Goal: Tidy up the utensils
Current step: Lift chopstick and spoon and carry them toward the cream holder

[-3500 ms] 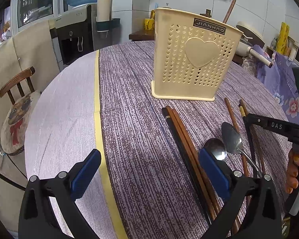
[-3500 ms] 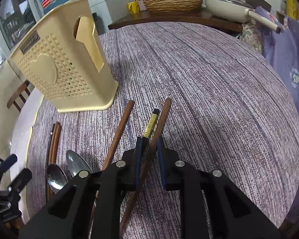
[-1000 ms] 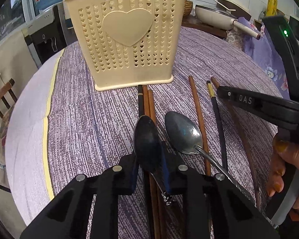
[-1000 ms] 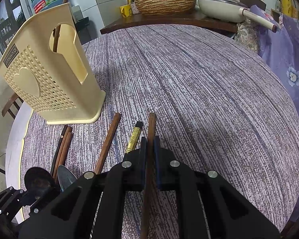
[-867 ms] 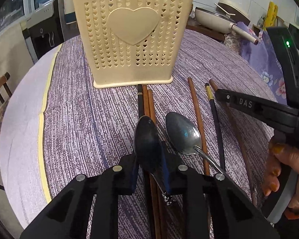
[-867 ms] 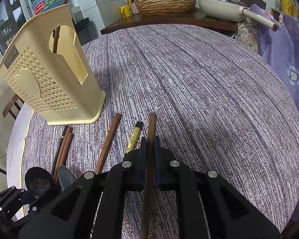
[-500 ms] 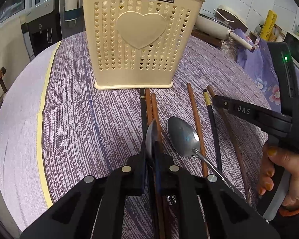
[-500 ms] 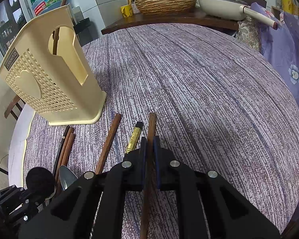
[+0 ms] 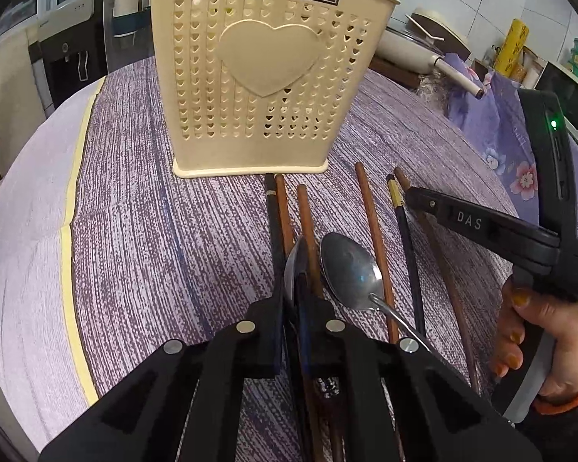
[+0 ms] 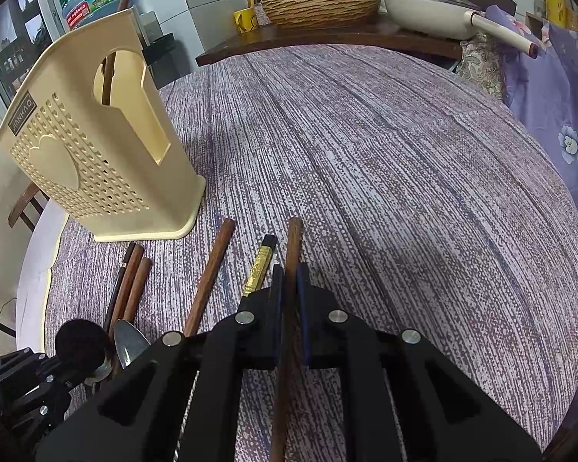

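The left hand-held gripper (image 9: 294,300) is squeezed narrow on a spoon (image 9: 293,265), turned on its edge, low over the desk (image 9: 142,231). The right hand-held gripper (image 10: 289,288) is squeezed narrow too, pinching a brown chopstick (image 10: 293,238). I cannot tell if that chopstick has left the desk or not.

The job looks like it has only just begun. The cream holder (image 9: 262,77) with the big heart on it stands at the far end of the row of things. One brown stick (image 10: 113,42) already pokes up out of it, so maybe one thing is put away. All the rest is outside the holder.

Now let me count. There are two spoons: the one being held, and a second spoon (image 9: 348,277) lying bowl up just beside it. There are six chopsticks on or near the desk. Three lie close together in a little bunch (image 9: 285,211), one dark and two brown. Then comes a single brown one (image 9: 370,223), then a dark one with a gold band (image 9: 397,208), then the one in the right gripper.

So I think eight things are left to go in: two spoons and six chopsticks. The held spoon and held chopstick look like the next ones to be dropped in.
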